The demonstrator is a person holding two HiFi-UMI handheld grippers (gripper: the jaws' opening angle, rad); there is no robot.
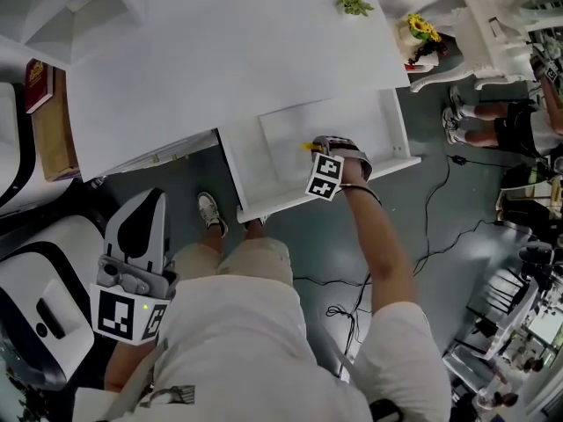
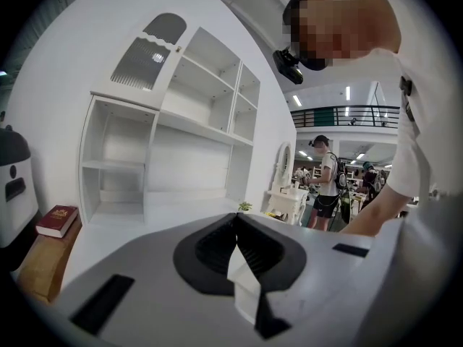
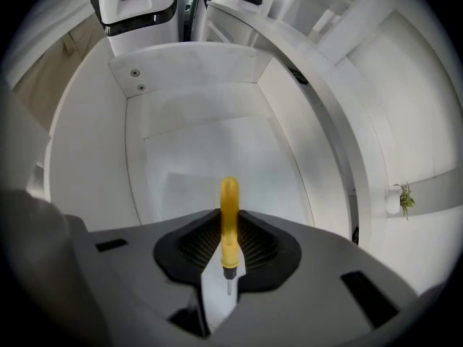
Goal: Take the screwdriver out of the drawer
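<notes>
In the head view, the right gripper (image 1: 324, 148) reached steeply down into the open white drawer (image 1: 374, 128), a yellow end of the screwdriver (image 1: 308, 147) showing beside it. The left gripper (image 1: 148, 205) hung low at the person's side, well apart from the drawer.

In the left gripper view, its jaws were pressed together, empty.

In the right gripper view, the jaws clamped the screwdriver over the drawer floor. Its long axis ran along the jaws, handle pointing away, metal tip toward the camera.
</notes>
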